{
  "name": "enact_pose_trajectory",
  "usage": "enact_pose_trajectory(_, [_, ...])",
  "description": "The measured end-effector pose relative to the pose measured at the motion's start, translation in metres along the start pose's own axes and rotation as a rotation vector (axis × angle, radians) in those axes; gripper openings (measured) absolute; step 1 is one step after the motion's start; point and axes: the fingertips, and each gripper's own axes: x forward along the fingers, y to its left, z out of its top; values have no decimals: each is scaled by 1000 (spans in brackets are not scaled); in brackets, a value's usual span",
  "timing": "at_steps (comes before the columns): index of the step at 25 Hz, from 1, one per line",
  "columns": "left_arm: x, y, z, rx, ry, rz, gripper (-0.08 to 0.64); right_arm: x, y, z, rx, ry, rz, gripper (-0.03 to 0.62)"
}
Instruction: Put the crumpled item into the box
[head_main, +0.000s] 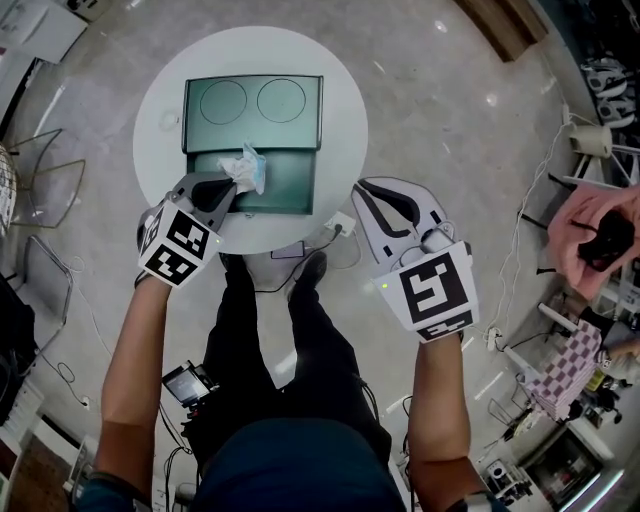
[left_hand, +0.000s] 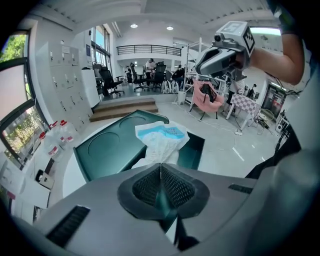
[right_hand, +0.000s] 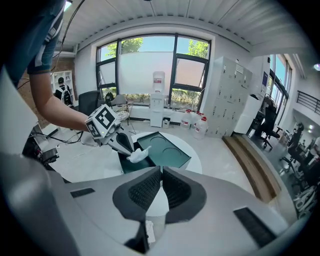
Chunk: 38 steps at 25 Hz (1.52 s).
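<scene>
A dark green box (head_main: 290, 190) lies open on the round white table (head_main: 345, 100), its lid (head_main: 253, 100) with two round hollows folded back at the far side. My left gripper (head_main: 232, 186) is shut on the crumpled white-and-blue item (head_main: 246, 166), which hangs just above the box's open compartment at its near left. In the left gripper view the item (left_hand: 161, 141) rises from the shut jaws (left_hand: 160, 167) in front of the box (left_hand: 107, 147). My right gripper (head_main: 362, 192) is shut and holds nothing, off the table's right edge. The right gripper view shows its jaws (right_hand: 161, 172) closed, with the box (right_hand: 165, 150) beyond.
A white plug block (head_main: 341, 224) and cables sit at the table's near edge. Wire chairs (head_main: 35, 180) stand at the left, and a pink-draped chair (head_main: 590, 235) at the right. The person's legs and shoes (head_main: 305, 275) are under the near edge.
</scene>
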Motion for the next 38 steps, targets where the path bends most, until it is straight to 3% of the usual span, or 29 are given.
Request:
enact_pose_trajectory(13, [4,-16,-4,2,58,-66,23,-6,2,13,-6,-11,8,40])
enact_pose_trajectory(19, [-24,-23,32,41,33,-46,23,-38,-6,30,-18,-34,-9,40])
enact_pose_trajectory(27, [-119,-20,95,86,-73,21,23,-92,0,83,-34,-88,-31,40])
enact_pose_trajectory(38, [-312,-30,202,80,-358,199,23,-221,11,184,-120,-287,-134,40])
